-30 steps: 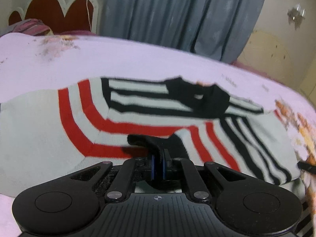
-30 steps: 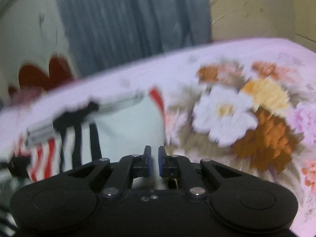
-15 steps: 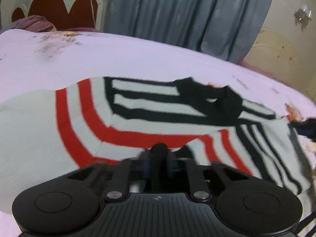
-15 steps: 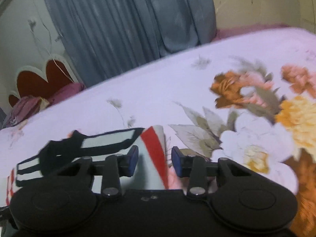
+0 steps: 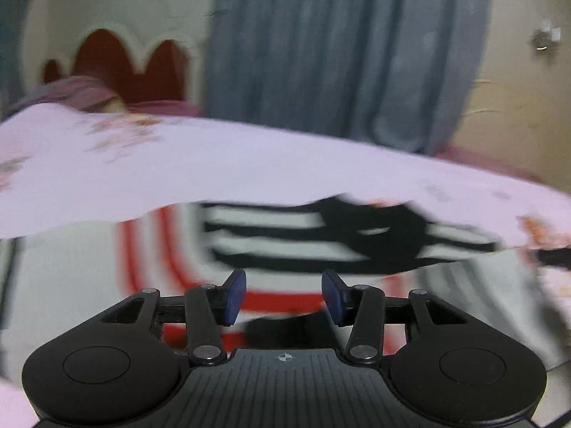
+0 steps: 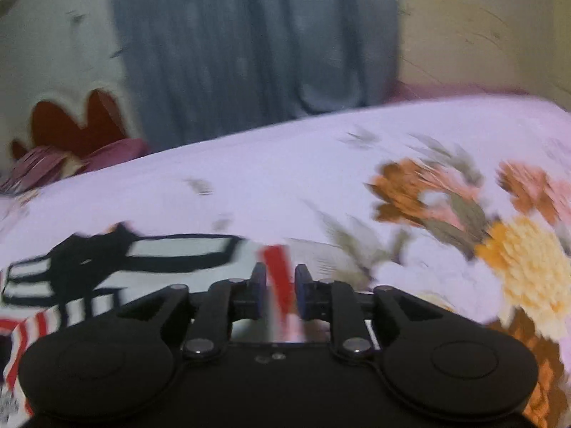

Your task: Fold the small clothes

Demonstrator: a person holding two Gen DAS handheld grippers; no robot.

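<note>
A small white garment with red and black stripes (image 5: 271,235) lies folded on the pink floral bedsheet (image 5: 214,167). My left gripper (image 5: 283,294) is open just above its near part, with nothing between the blue pads. The garment also shows in the right wrist view (image 6: 150,260), at the lower left. My right gripper (image 6: 280,290) is open over the garment's right edge, where a red stripe (image 6: 278,278) runs between the fingers without being clamped. Both views are motion-blurred.
The bedsheet (image 6: 357,178) spreads to the right with large orange and yellow flowers (image 6: 528,267). A red scalloped headboard (image 5: 121,67) and purple pillow (image 5: 82,92) stand at the far left. A grey-blue curtain (image 5: 339,53) hangs behind the bed.
My left gripper has opened and let go of the garment's black part. My right gripper opened from shut and has narrowed a little since. Both cameras tilted up.
</note>
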